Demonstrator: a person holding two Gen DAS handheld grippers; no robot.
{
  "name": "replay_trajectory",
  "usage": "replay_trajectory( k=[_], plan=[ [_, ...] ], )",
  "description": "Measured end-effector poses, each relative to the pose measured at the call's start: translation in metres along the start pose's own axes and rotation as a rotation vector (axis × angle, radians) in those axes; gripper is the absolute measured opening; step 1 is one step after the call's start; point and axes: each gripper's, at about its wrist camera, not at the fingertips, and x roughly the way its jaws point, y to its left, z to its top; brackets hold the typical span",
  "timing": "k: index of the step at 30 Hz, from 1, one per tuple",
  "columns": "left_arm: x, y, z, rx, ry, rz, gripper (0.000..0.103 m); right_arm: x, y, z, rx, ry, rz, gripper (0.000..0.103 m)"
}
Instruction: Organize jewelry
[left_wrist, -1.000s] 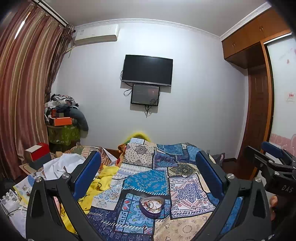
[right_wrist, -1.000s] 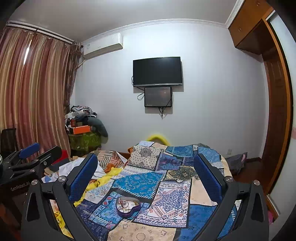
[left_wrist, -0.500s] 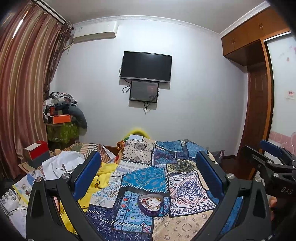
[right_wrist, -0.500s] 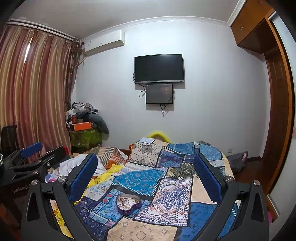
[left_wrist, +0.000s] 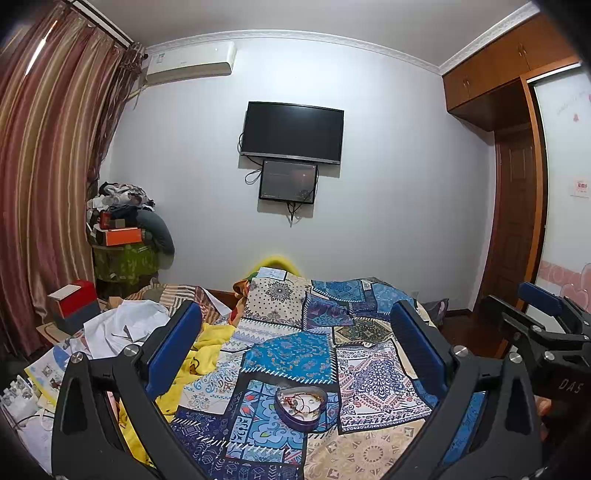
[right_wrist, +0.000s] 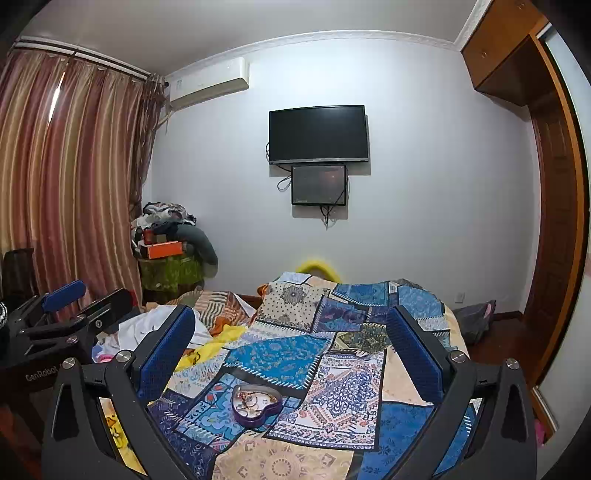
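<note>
A purple heart-shaped tray (left_wrist: 282, 409) with a tangle of jewelry (left_wrist: 301, 399) in it lies on the patchwork bedspread (left_wrist: 291, 354). It also shows in the right wrist view (right_wrist: 240, 415), with the jewelry (right_wrist: 251, 400) inside. My left gripper (left_wrist: 295, 332) is open and empty, held above the bed short of the tray. My right gripper (right_wrist: 290, 332) is open and empty, also above the bed short of the tray. The right gripper shows at the right edge of the left wrist view (left_wrist: 535, 314); the left gripper shows at the left of the right wrist view (right_wrist: 62, 310).
White clothes and papers (left_wrist: 122, 325) and a yellow cloth (left_wrist: 199, 354) lie on the bed's left side. A red and grey box (left_wrist: 74, 306) stands at the left. A pile of boxes and clothes (left_wrist: 125, 229) stands in the corner. A wooden wardrobe (left_wrist: 517, 184) is on the right.
Both views have shifted slightly; the tray sits a little lower and nearer in both. Both grippers stay open and empty.
</note>
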Motion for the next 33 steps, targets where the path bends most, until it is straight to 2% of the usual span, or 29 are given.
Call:
replay_trajectory(
  k=[33],
  plan=[
    [0.0006,-0.0060,-0.0015,0.033,0.014,-0.040,0.102,0.0032,0.0007,-0.0015,0.007,0.032,-0.010,0.103]
  ],
)
